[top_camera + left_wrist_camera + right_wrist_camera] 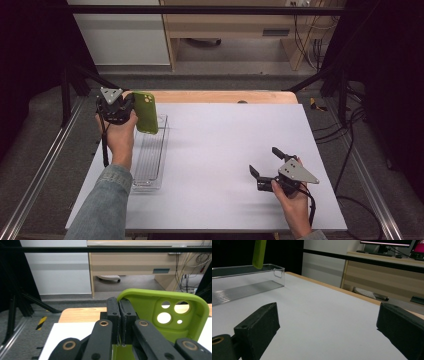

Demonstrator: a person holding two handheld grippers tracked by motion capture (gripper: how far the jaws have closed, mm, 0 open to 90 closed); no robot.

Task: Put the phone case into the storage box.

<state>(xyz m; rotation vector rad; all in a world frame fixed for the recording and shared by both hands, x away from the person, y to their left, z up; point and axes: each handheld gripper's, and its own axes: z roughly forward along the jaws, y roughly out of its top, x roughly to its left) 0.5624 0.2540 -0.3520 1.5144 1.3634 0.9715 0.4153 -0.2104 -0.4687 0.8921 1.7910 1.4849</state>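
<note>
Table: white top (215,165) with a wood edge at the far side, grey floor around, black frame rails, beige desk behind.
Tray: clear plastic tray (150,160), long and narrow, lies on the table's left part, ribbed bottom, empty as far as the high view shows.
Case: green phone case (145,112), camera cutouts at its far end, held up above the tray's far end, clear of the table, hanging roughly upright in the right gripper view (259,252).
Left gripper: left gripper (125,107) clamped on the case's edge; in the left gripper view the jaws stand nearly together with the case wall pinched between them (160,312).
Left hand: left hand (119,135) in a denim sleeve, raised over the table's left edge.
Right gripper: right gripper (265,162) low over the table's near right part, jaws spread wide, nothing between them, well apart from the tray and case.
Right hand: right hand (292,197) comes in from the bottom edge.
</note>
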